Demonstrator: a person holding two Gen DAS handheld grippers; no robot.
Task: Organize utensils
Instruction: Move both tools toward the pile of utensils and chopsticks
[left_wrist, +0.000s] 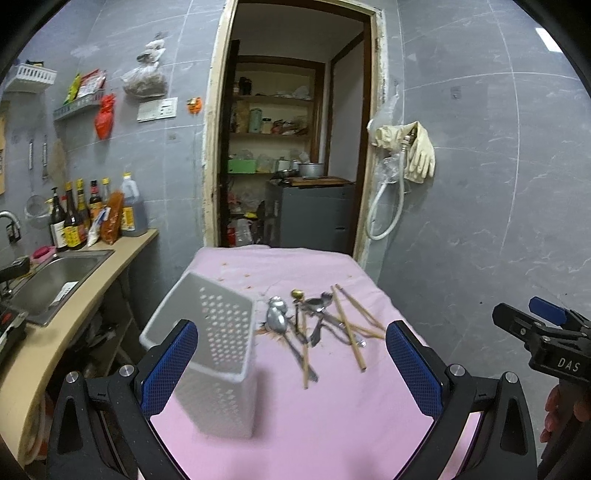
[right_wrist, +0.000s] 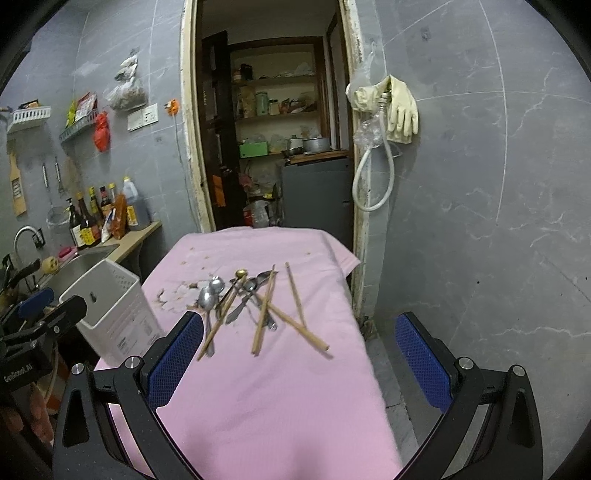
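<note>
The utensils lie in a loose crossed pile on the pink-covered desk (right_wrist: 258, 387): wooden chopsticks (right_wrist: 264, 314) with their long axes running roughly away from the cameras, and metal spoons (right_wrist: 207, 299) tangled among them on the side nearer the white perforated utensil holder (right_wrist: 114, 314). That holder stands upright just beside the pile, at the desk's edge toward the sink (left_wrist: 55, 280).

From the right gripper (right_wrist: 299, 362) the pile sits straight ahead and slightly toward its left finger, so I judge this hand the better placed for the chopsticks. Its jaws are spread wide, holding and touching nothing.

The left gripper (left_wrist: 291, 365) faces the holder, whose near corner sits between its fingers, close by the left pad. Its jaws are likewise spread wide and empty.
</note>
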